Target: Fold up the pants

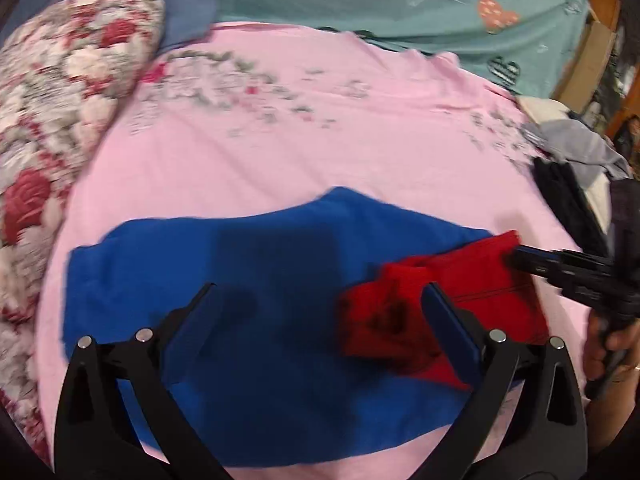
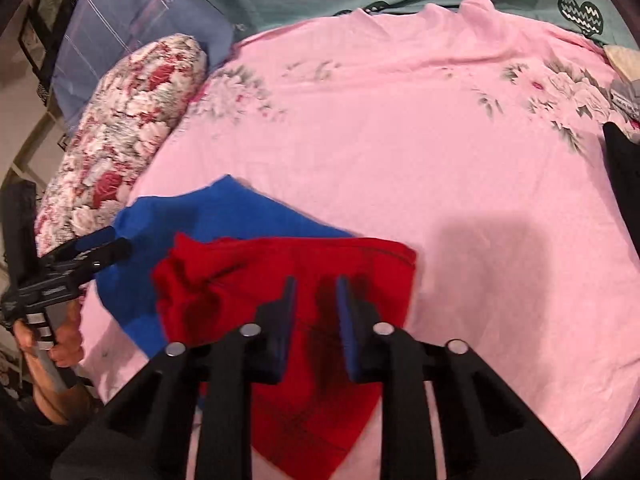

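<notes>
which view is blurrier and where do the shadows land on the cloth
The left wrist view is blurrier: the floral print on the pink sheet smears sideways, while the right wrist view keeps it crisp. In the left wrist view the left claw darkens the blue pants; in the right wrist view the right claw shades the red cloth, and a soft shadow lies on the sheet beside it. Both bow at the edges.

A pink sheet (image 2: 400, 160) with faint flower prints covers the bed. At its left lies a red-and-white floral pillow (image 2: 128, 128), with a blue pillow (image 2: 120, 28) beyond it. A teal blanket (image 1: 400, 0) with hearts runs along the far side. Dark and grey clothes (image 1: 576, 160) are heaped at the right.
</notes>
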### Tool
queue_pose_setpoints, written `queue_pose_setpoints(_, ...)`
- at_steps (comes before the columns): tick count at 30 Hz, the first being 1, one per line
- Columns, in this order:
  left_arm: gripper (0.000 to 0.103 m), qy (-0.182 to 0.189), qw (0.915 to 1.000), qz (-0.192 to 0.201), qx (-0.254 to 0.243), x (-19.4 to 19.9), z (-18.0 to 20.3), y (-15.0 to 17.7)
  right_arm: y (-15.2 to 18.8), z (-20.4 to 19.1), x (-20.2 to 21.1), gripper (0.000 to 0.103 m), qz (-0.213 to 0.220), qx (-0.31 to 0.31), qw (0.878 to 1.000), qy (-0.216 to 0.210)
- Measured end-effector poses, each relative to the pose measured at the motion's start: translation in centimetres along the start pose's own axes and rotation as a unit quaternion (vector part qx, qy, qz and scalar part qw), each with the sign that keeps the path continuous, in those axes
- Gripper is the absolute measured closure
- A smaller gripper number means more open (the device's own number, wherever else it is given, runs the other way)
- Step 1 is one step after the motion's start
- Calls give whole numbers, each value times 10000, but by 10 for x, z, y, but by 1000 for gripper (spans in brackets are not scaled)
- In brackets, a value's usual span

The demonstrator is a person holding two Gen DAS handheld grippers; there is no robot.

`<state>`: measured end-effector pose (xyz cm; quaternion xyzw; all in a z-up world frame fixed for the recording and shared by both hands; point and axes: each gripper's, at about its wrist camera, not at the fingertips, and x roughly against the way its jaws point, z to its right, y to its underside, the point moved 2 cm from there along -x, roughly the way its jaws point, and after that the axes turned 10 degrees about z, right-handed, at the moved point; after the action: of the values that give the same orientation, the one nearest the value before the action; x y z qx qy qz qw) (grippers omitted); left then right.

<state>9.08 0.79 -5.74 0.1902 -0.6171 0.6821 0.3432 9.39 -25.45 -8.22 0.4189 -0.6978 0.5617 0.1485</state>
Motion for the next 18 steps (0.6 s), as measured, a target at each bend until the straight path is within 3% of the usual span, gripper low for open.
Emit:
queue_pose_setpoints(2,2,248,9995,-174,33,-14,13,0,-2,13,-10,92,22,-160,9997,209)
queue_pose_setpoints(4,2,377,9985,-405,-3,-30,22,4,-3,19,-16,94,14,-370,9992,116)
queue_pose_setpoints(7,2,-82,9976,-685,-69,-53,19,14,0,18,-4,93,94,-350,9993,23)
queue_pose_setpoints(9,2,108,9959,-827,354,-62,7,19,5,11,8,91,135,-185,9997,-62)
queue_pose_setpoints(13,2,123,9967,-739,317,-60,5,19,37,-2,22,91,-305,110,9985,-437)
queue_pose_setpoints(15,2,121,9967,-749,281,-61,4,20,59,-10,22,90,-533,458,9970,-326)
queue_pose_setpoints(18,2,147,9967,-738,311,-59,2,19,68,-13,38,90,-378,734,9962,-282)
